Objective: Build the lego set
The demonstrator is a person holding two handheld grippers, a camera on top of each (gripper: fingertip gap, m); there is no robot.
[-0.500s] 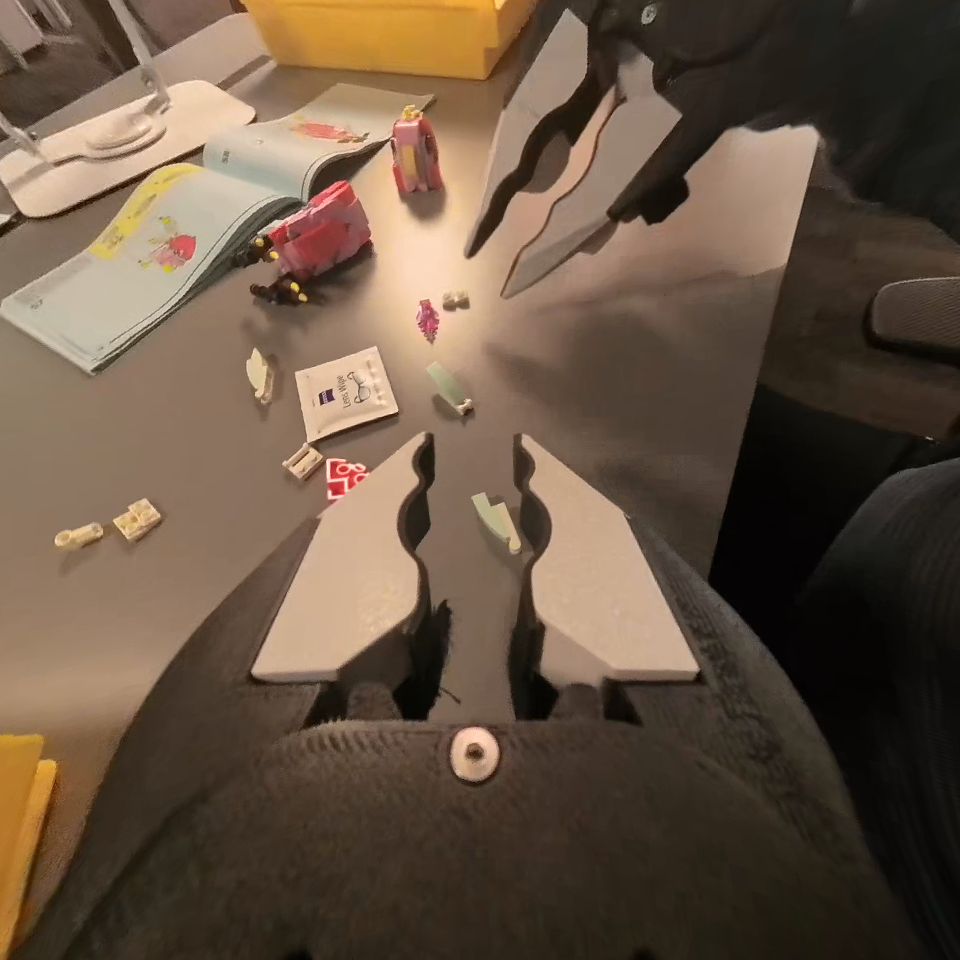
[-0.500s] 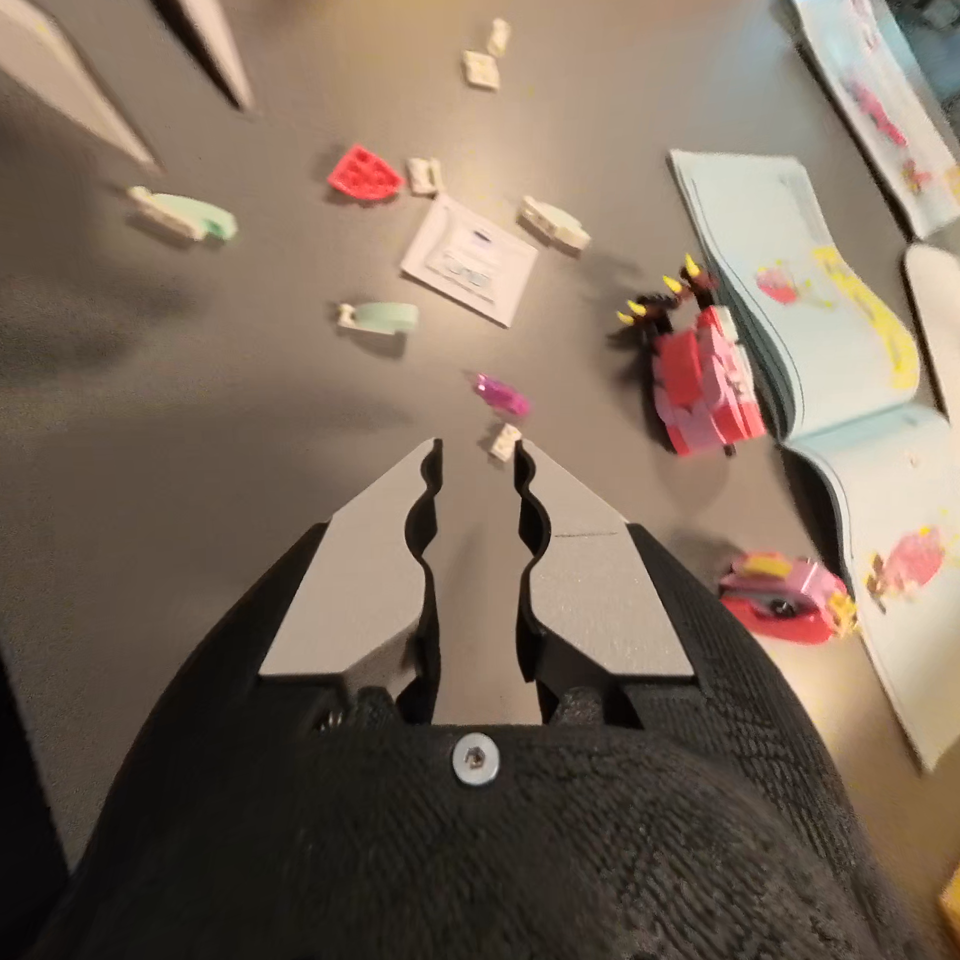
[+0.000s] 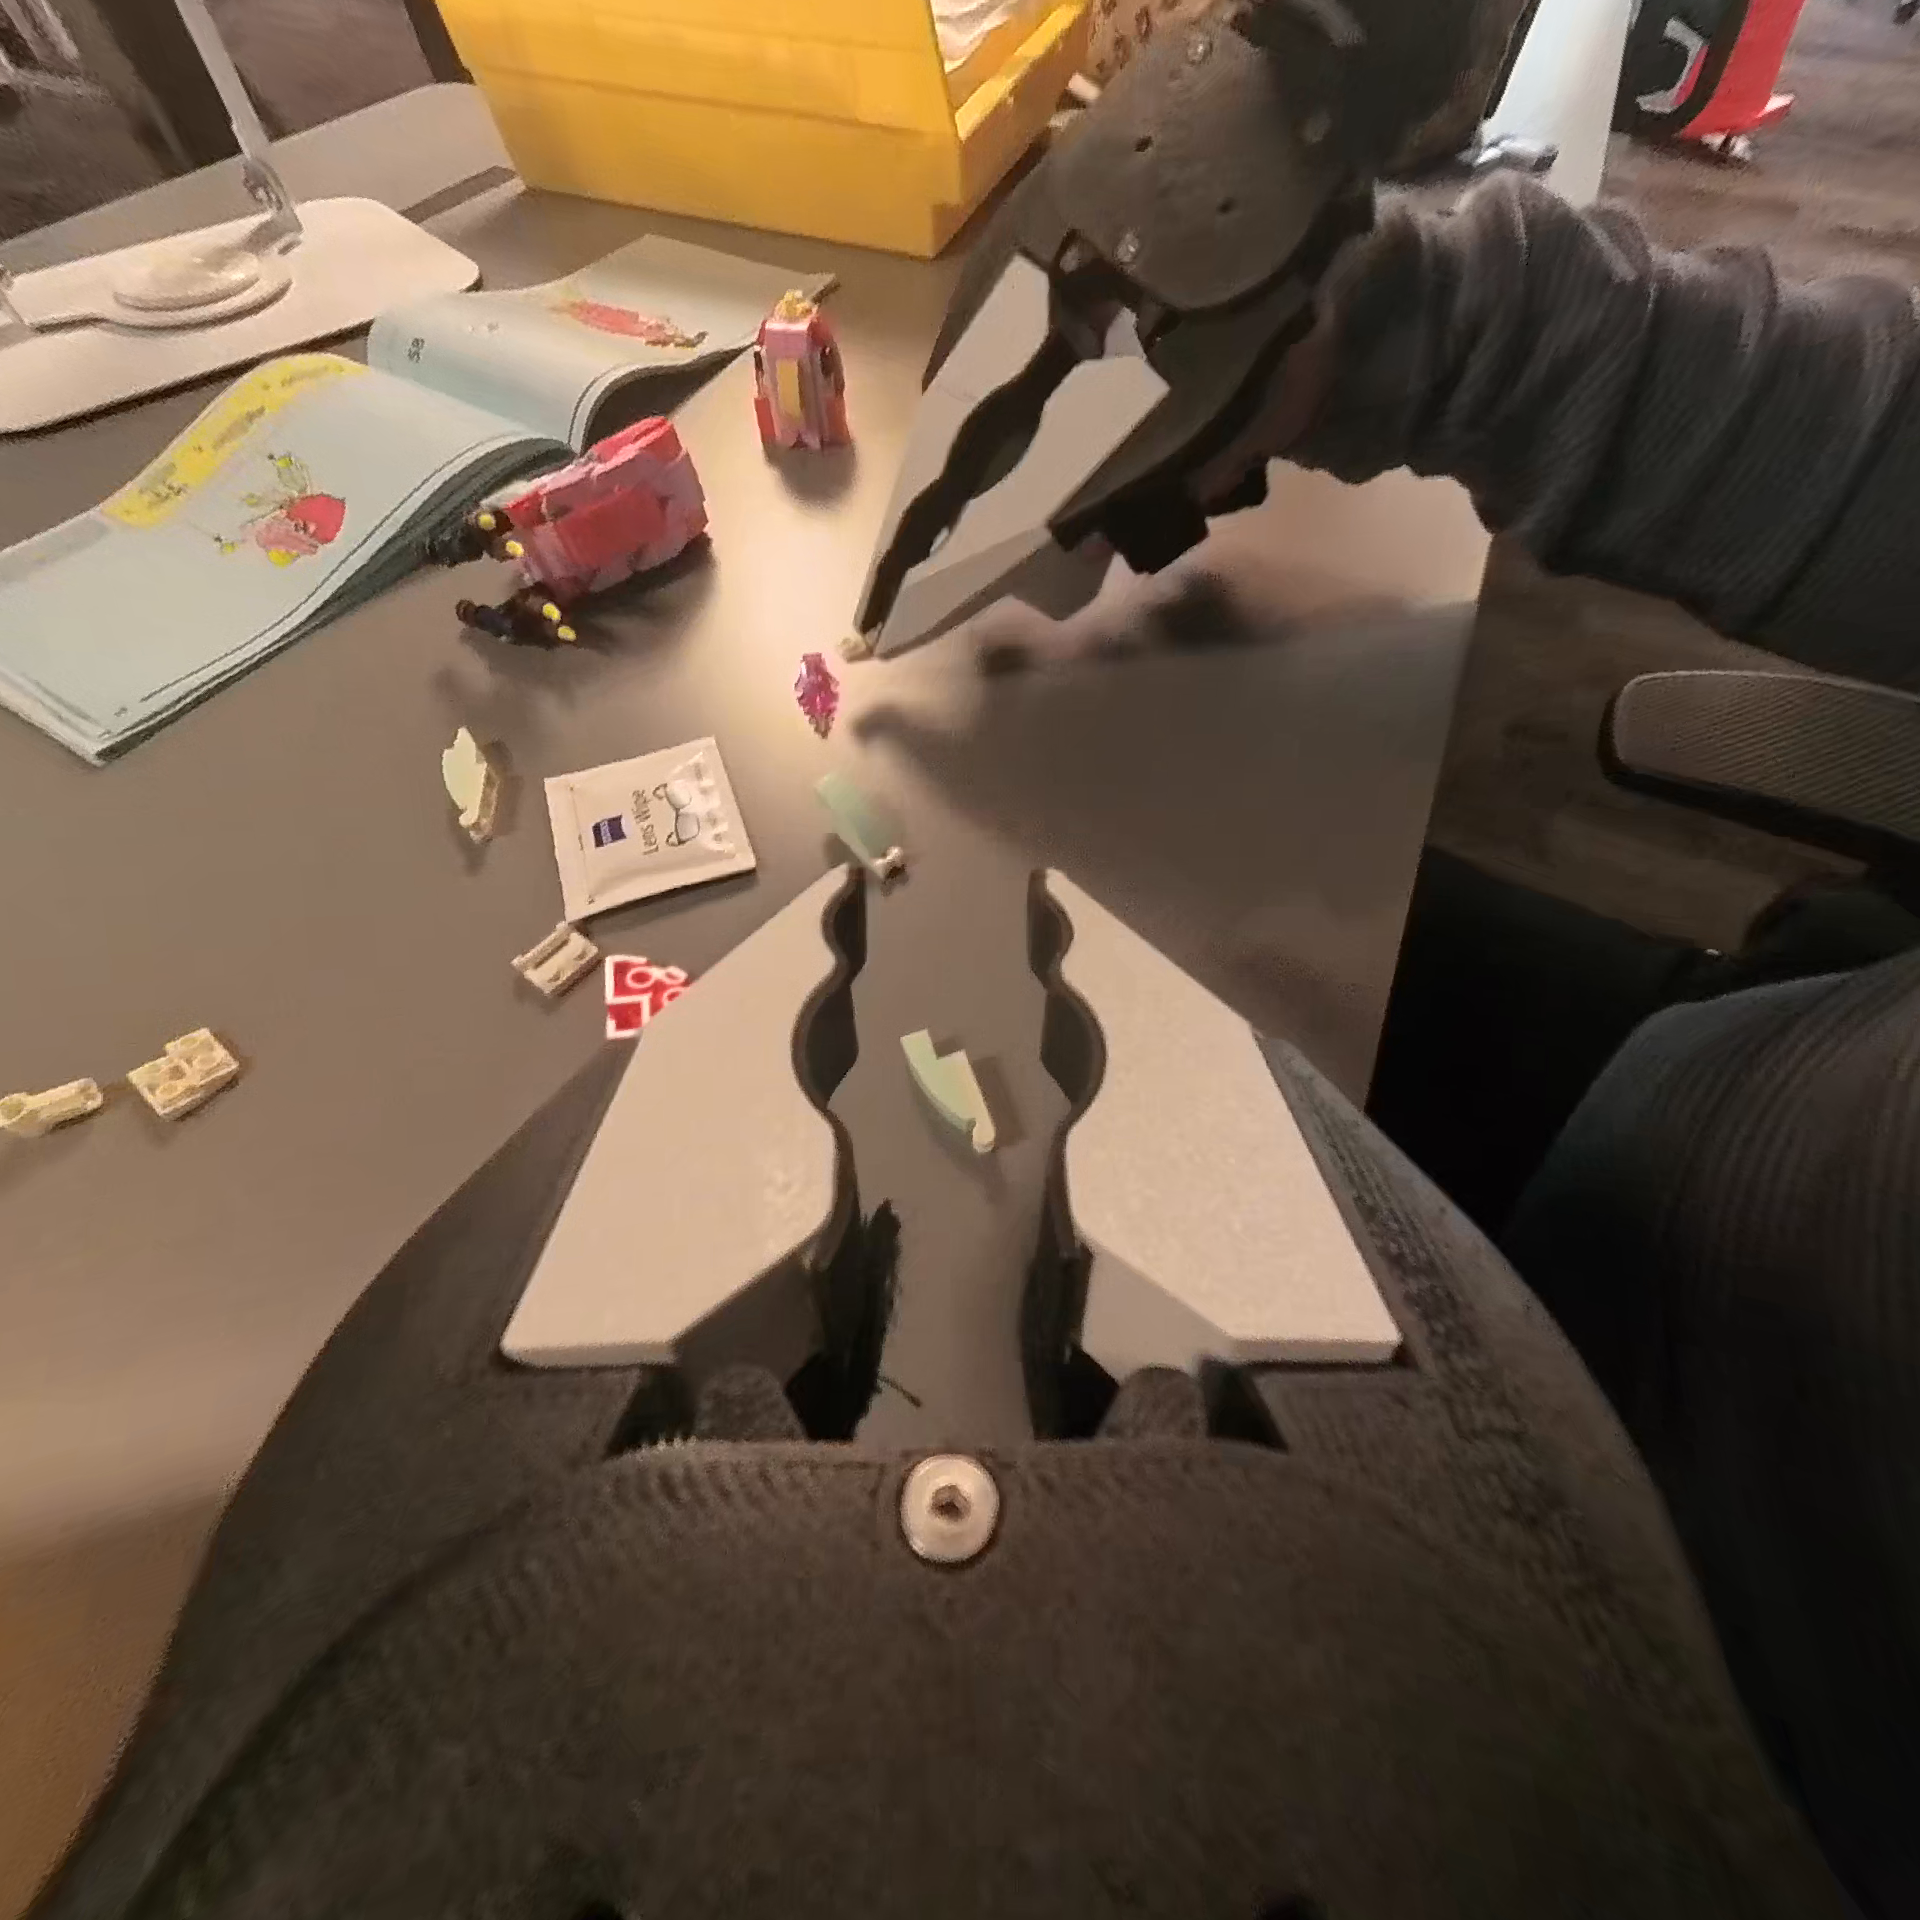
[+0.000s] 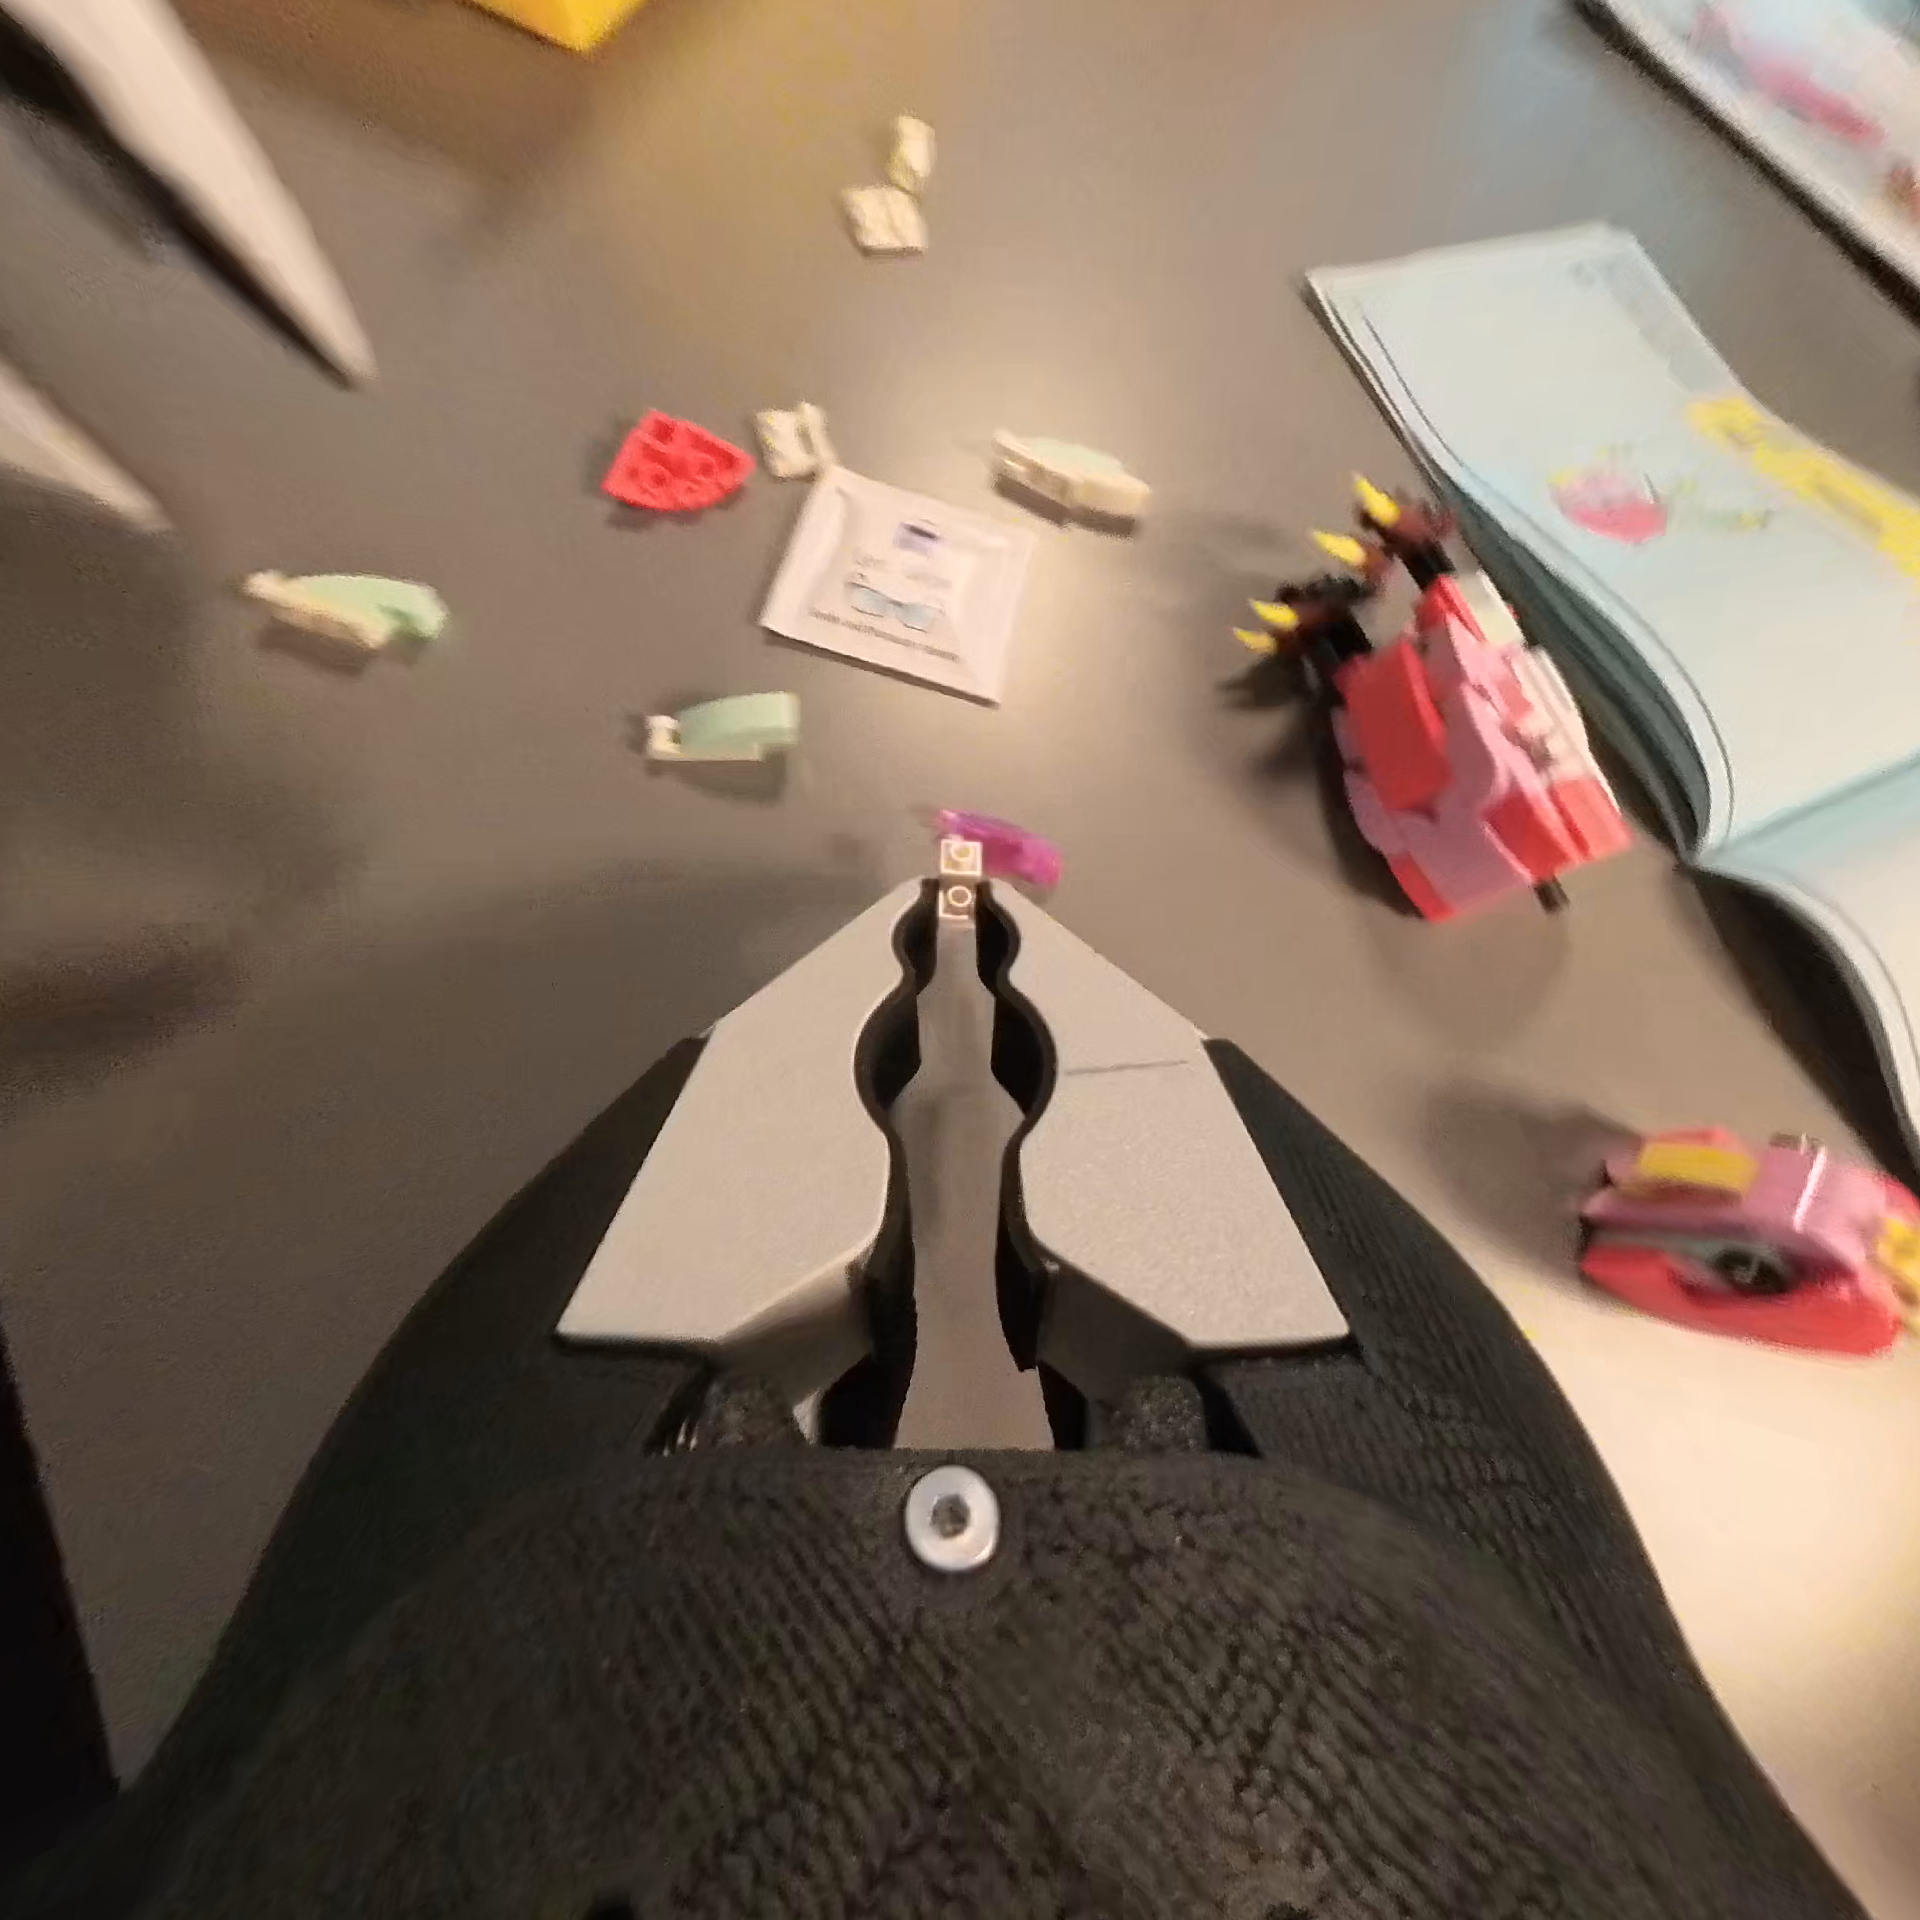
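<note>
My right gripper is shut on a small cream two-stud plate, pinched at the very fingertips just above the dark table. The left wrist view shows the same: its tips hold the cream plate beside a translucent magenta piece, which also shows in the right wrist view. My left gripper is open and empty, hovering near the table's front. A mint curved piece lies on the table below its gap, untouched. Another mint piece lies just past its tips.
A white sachet, a red plate, several cream pieces, a red-pink brick model and a small pink figure lie on the table. An open booklet lies left, a yellow box behind. The table edge and a chair are right. Tip to tip, the grippers are about 12 cm apart. It is some 8 cm from my right tips to the white sachet. It is also in sight in the right wrist view.
My right gripper came down from open above the table and closed on the small cream plate next to the magenta piece. My left gripper stayed open and barely moved.
</note>
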